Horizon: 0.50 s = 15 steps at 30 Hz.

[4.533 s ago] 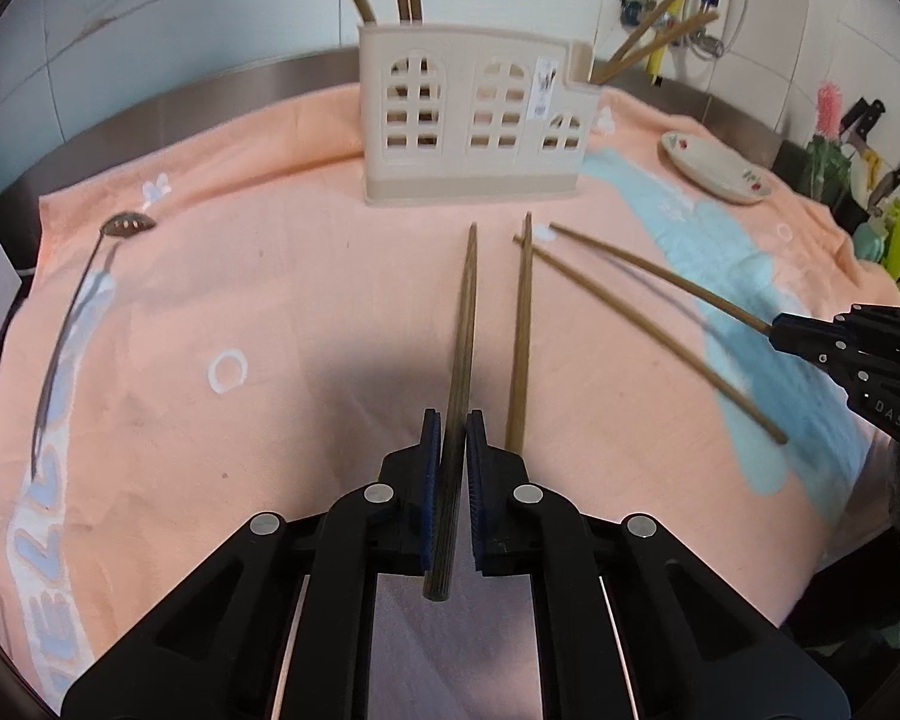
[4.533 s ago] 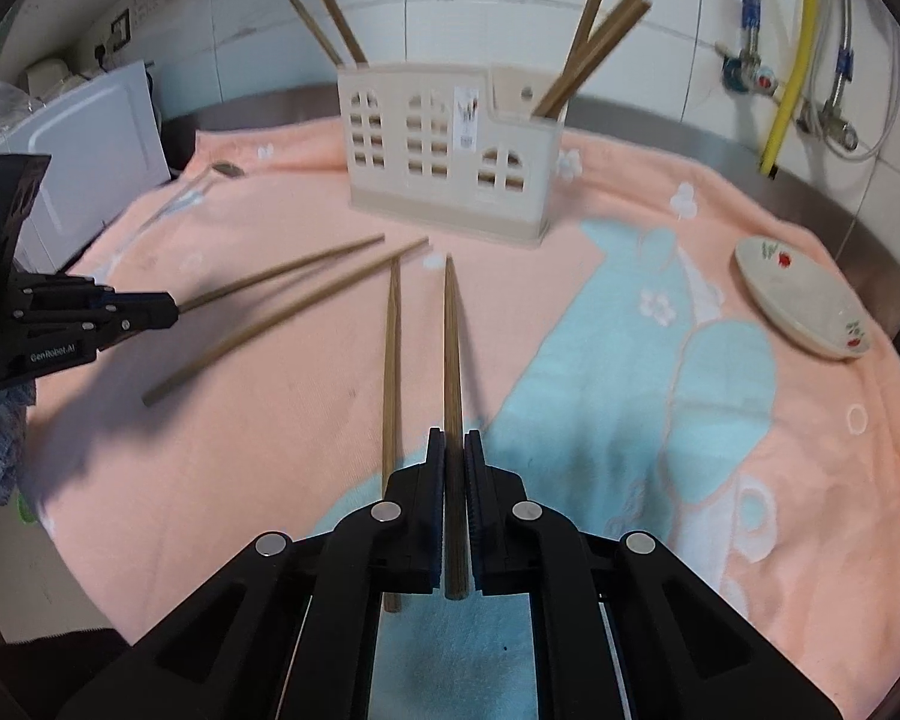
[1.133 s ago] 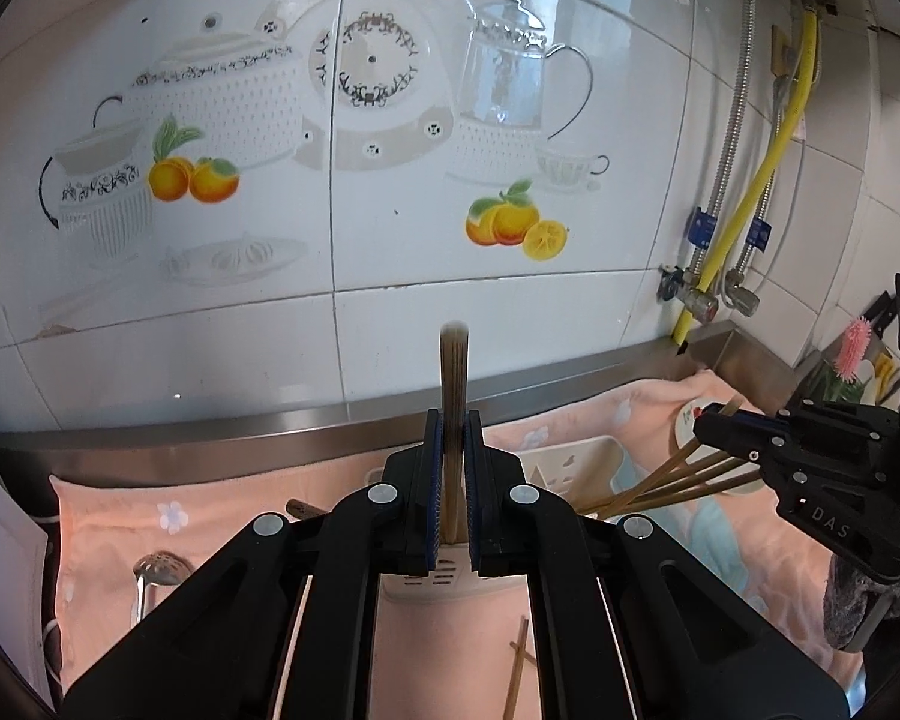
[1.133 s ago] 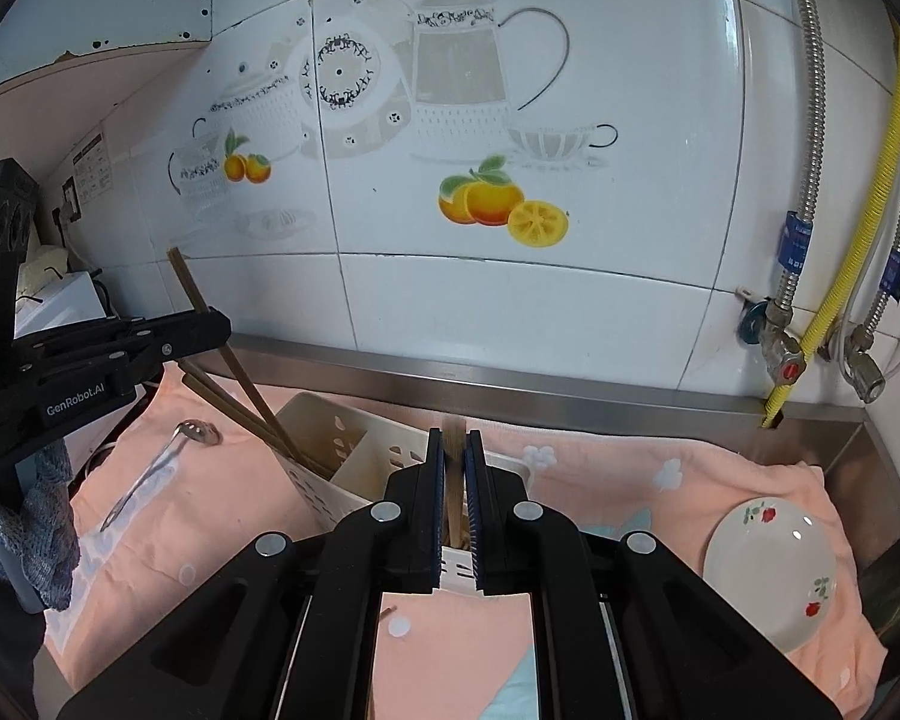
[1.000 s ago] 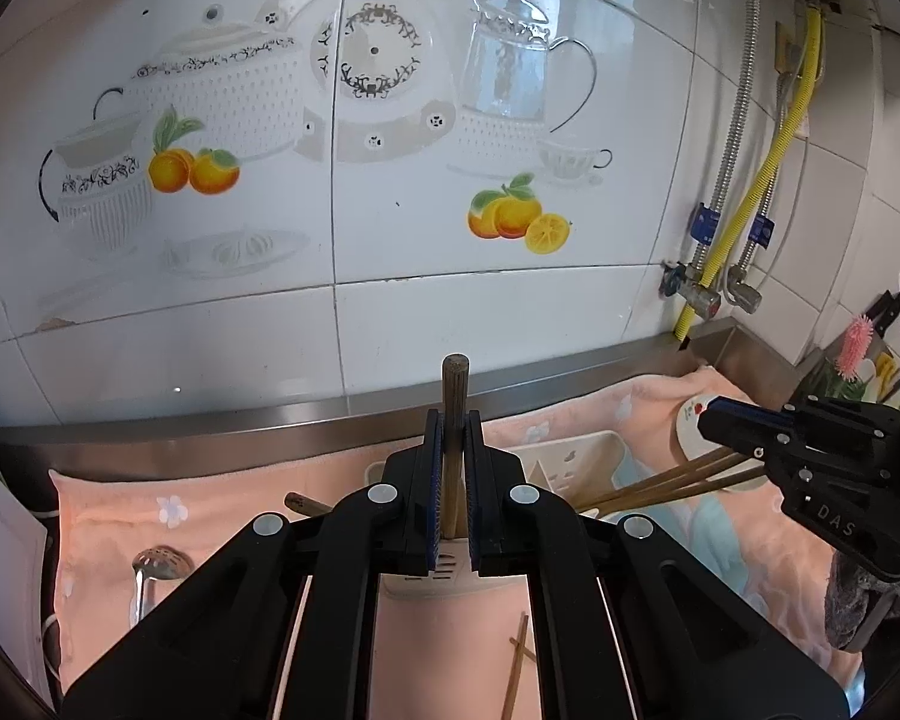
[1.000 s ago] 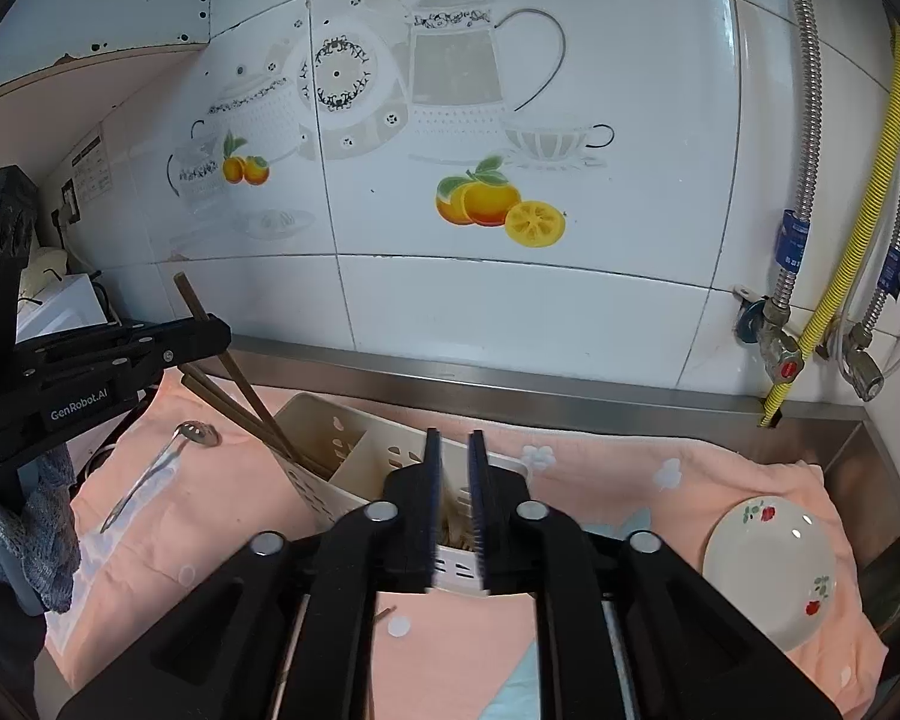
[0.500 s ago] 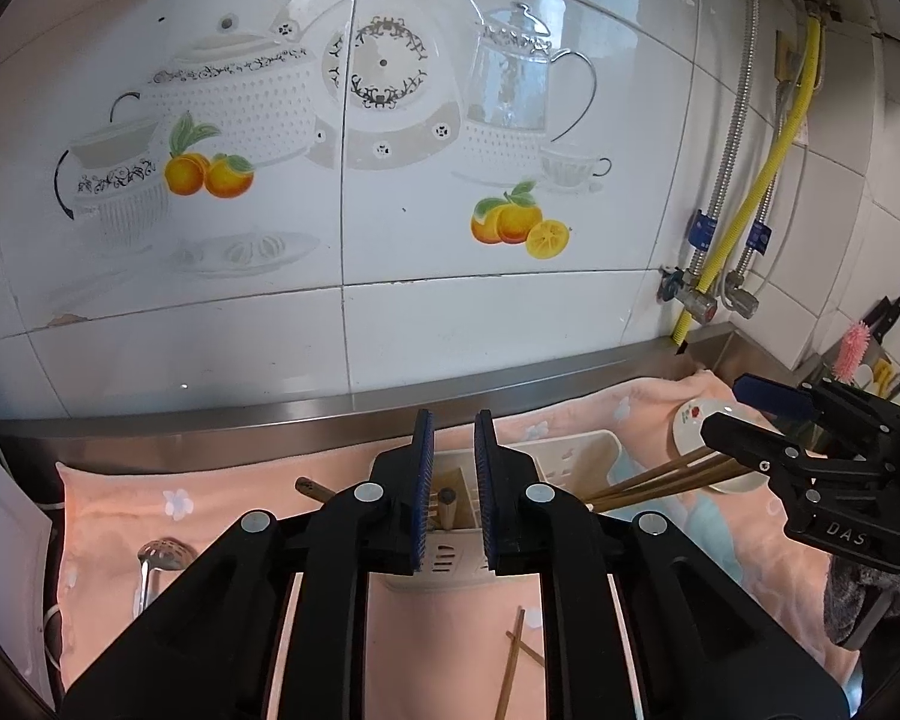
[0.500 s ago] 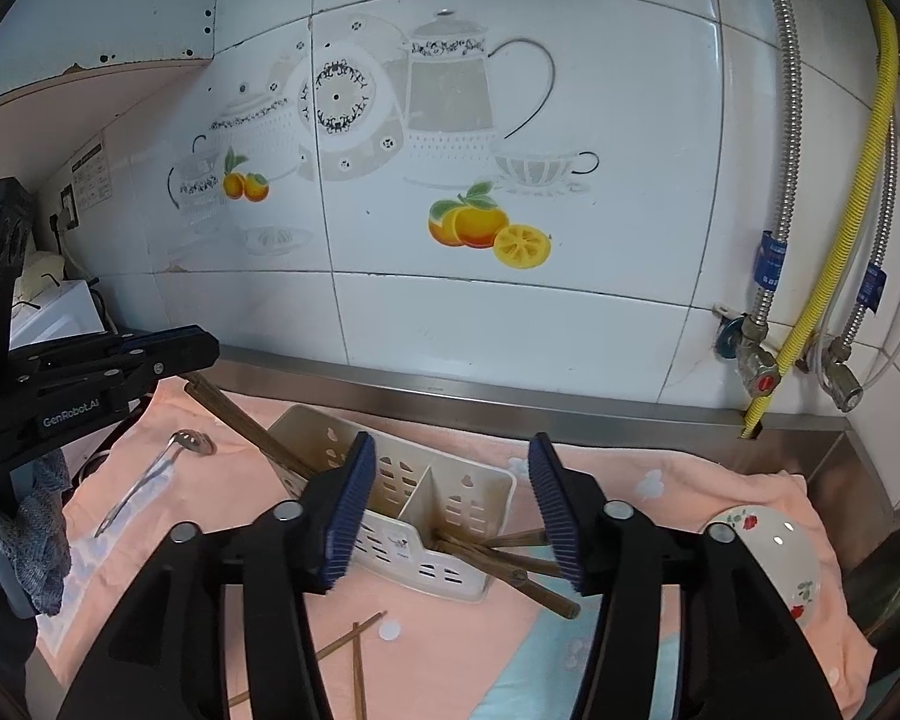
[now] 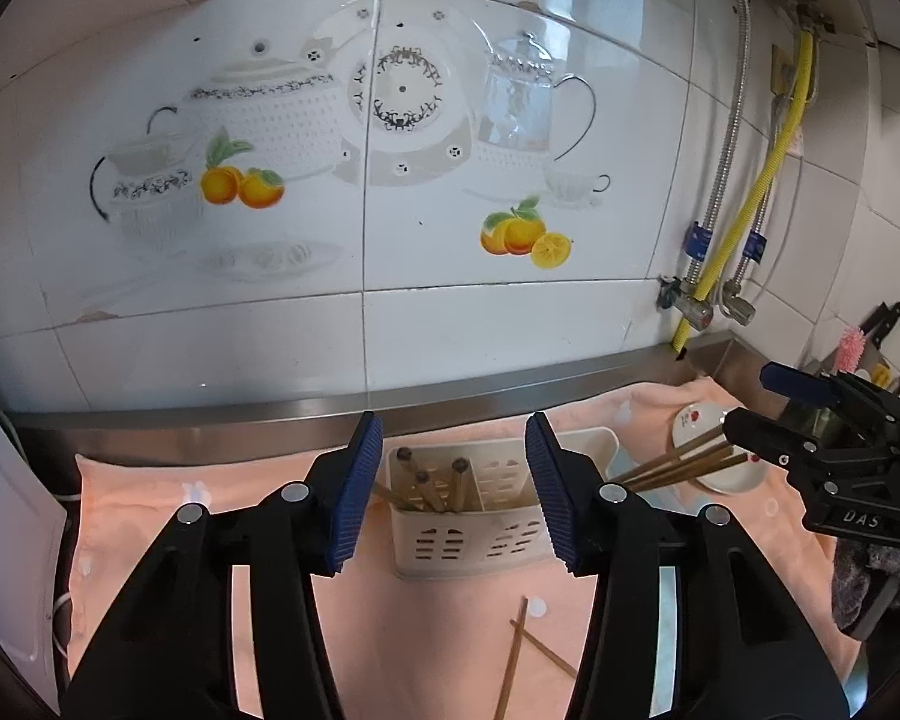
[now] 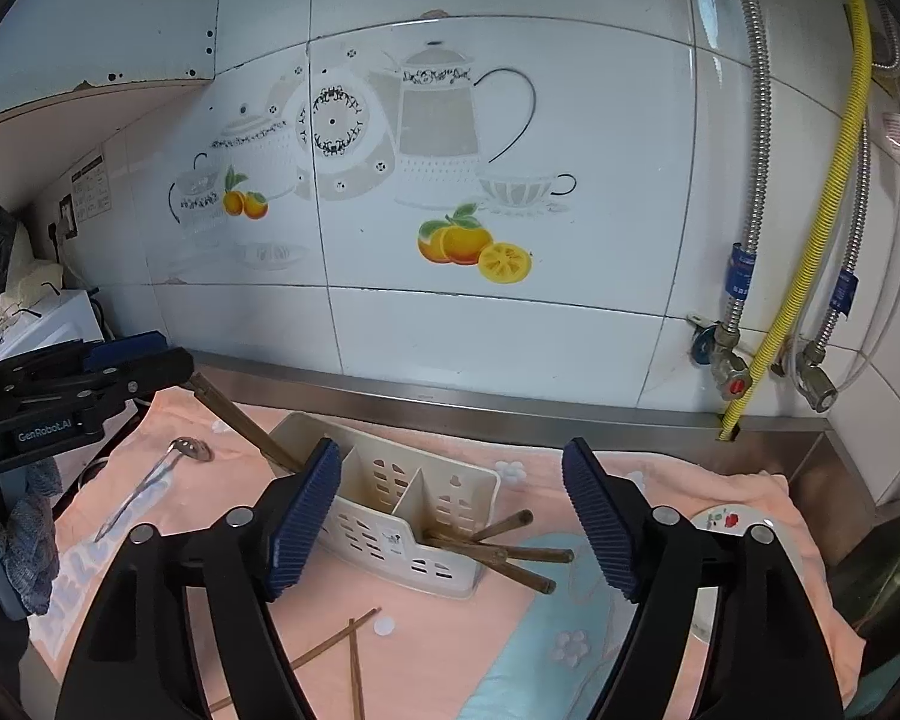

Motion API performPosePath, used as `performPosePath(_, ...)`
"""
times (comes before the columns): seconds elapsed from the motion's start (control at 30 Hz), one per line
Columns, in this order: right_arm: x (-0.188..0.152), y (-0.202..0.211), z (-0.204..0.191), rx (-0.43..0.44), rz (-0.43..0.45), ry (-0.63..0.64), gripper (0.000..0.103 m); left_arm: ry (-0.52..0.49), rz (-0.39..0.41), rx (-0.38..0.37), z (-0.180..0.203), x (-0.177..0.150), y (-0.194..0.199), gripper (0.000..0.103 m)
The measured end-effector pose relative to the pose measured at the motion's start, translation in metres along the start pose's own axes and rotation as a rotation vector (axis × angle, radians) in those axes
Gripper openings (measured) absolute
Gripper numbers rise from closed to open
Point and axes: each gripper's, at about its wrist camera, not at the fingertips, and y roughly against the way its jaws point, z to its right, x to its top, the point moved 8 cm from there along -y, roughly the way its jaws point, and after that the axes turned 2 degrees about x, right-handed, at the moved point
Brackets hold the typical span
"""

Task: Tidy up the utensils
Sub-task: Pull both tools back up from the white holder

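Both chopsticks have dropped into the holder [image 9: 468, 510] — our left gripper [image 9: 453, 489] and right gripper [image 10: 447, 519] gape empty above it, two chopsticks [image 10: 342, 654] at six o'clock could roll when pinched.

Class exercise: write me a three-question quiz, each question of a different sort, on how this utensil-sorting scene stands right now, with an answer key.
1. True or false: the left gripper is clamped on a chopstick.
2. Multiple choice: the two loose chopsticks lie (A) on the towel in front of the holder, (B) on the small plate, (C) inside the holder.
3. Fill in: the spoon lies on the ____, to the left of the utensil holder in the right wrist view.

Key
1. False: its fingers stand wide apart, holding nothing, as do the right gripper's.
2. A
3. Towel
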Motion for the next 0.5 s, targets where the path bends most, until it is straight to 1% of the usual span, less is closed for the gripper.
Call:
performPosePath(0.03,-0.001,0.002,0.000,-0.002,0.002,0.000,0.075,0.000,0.003,0.003,-0.001,-0.001,0.003,0.052)
performPosePath(0.1,-0.002,0.006,0.001,-0.003,0.006,-0.002,0.077,0.004,0.009,0.013,-0.005,-0.003,0.009,0.064)
performPosePath(0.2,-0.004,0.014,0.001,-0.008,0.013,-0.008,0.082,0.010,0.021,0.020,-0.009,-0.006,0.020,0.070)
performPosePath(0.3,-0.007,0.021,0.002,-0.012,0.019,-0.012,0.086,0.013,0.034,0.033,-0.012,-0.010,0.030,0.085)
performPosePath(0.4,-0.009,0.028,0.001,-0.015,0.028,-0.012,0.088,0.014,0.049,0.043,-0.016,-0.016,0.041,0.087)
performPosePath(0.47,-0.010,0.033,0.001,-0.029,0.037,-0.006,0.089,0.019,0.061,0.053,-0.018,-0.021,0.048,0.092)
performPosePath(0.5,-0.011,0.036,0.000,-0.032,0.041,-0.004,0.090,0.021,0.063,0.057,-0.019,-0.022,0.051,0.093)
